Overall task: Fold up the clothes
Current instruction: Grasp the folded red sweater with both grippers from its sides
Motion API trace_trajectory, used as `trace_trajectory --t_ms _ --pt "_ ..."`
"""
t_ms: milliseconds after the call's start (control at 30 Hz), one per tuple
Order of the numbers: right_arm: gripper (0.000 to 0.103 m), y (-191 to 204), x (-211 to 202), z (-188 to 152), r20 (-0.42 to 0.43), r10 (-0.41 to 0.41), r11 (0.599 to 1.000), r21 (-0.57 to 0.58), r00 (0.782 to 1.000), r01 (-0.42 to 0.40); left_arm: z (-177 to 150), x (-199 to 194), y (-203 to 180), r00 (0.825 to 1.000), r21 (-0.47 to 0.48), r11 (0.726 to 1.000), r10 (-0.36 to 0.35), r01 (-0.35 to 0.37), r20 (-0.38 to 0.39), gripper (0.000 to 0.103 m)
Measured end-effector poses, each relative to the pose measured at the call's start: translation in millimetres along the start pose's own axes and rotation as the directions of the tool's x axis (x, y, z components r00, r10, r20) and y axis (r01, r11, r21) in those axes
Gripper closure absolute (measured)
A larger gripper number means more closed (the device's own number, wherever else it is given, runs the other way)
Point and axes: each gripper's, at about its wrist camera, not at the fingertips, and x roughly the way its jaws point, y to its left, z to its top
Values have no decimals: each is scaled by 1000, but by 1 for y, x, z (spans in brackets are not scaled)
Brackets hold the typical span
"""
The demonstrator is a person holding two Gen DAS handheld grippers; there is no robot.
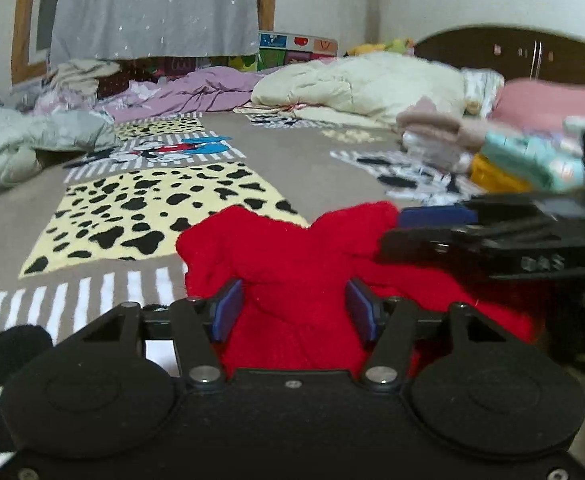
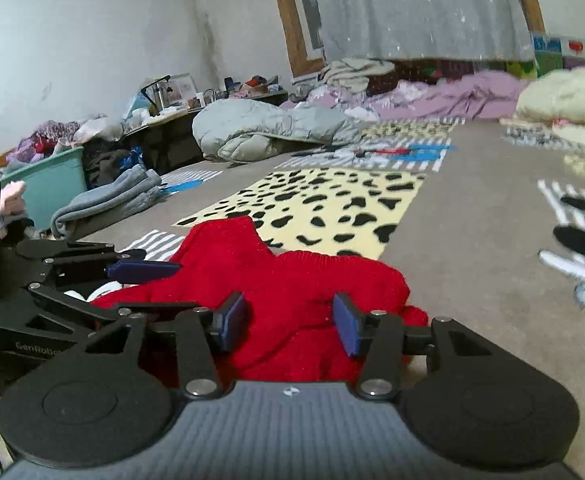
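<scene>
red knit (image 1: pixel 288 256) bunched on the bed (image 1: pixel 316 160), lying between both tongs; left tongs (image 1: pixel 294 312) half open with knit filling the gap, grip uncertain. right tongs (image 2: pixel 288 322) half open above it, pads clear; knit's long axis runs across both.

Left gripper (image 1: pixel 292 312), jaws parted, tilted slightly downward, blue pads (image 1: pixel 228 308) flanking red knit, right gripper (image 2: pixel 288 322) just beside it, jaws parted, tilted slightly downward

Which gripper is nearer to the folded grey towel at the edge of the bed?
Left. The left gripper lies toward the grey towel; the right gripper is farther, over the red sweater.
</scene>
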Motion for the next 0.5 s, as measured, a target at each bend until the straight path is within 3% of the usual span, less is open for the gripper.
trace_trajectory --t_ms 167,200,267,333,367,500 --pt "57 13 -41 1 132 -47 998 -40 990 52 15 -14 3 993 -33 999 -32 36 111 46" --pt "64 14 -45 2 143 -47 997 -48 989 54 14 -11 2 994 -22 999 -44 46 104 46" --pt "65 13 -50 3 152 -36 998 -50 988 44 11 -5 -1 994 5 998 -66 66 86 46" --pt "65 11 -48 3 124 -2 998 -54 992 9 4 9 -5 998 39 998 -57 56 3 46" --pt "65 11 -45 1 96 7 998 -70 995 -1 2 12 -2 999 12 999 -49 49 -15 45" --pt "65 4 -23 -6 6 19 997 -78 1000 -18 -2 17 2 999 -15 999 -36 36 -34 44"
